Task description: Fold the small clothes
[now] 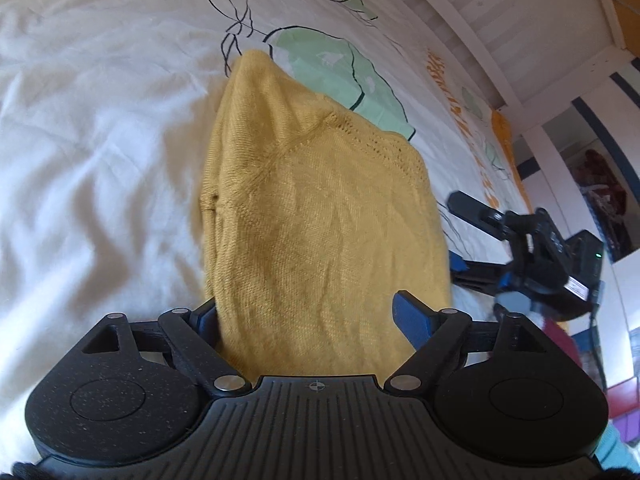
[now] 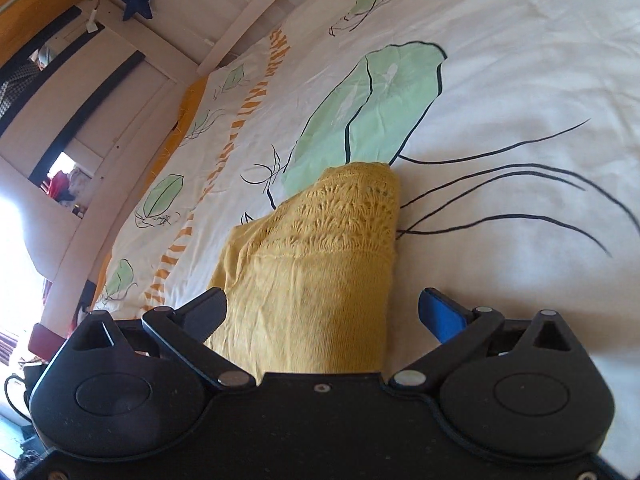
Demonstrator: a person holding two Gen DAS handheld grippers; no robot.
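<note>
Left tongs (image 1: 316,312) spread wide, yellow knit top (image 1: 320,216) running between the two pads, neither pad seen pressing it. Right tongs (image 2: 320,312) spread wider, same top (image 2: 316,280) lying between them, blue pad well clear of the cloth, black pad just beside its edge. No earlier picture to compare against. Top resting on the bed cover (image 1: 100,140), narrowed into a long strip, lacy yoke at the far end over a green leaf print (image 2: 368,112).

Likely risks: closing on a single layer and dragging the fold apart; pinching the cover together with the knit, soft and wrinkled as it is; snagging the open lacework on a pad corner.

Room: broad white cover free on the outer side of each view. White bed rail (image 2: 248,12) and wall beyond the far end, well apart. Both tongs close to each other, so some chance of bumping.
</note>
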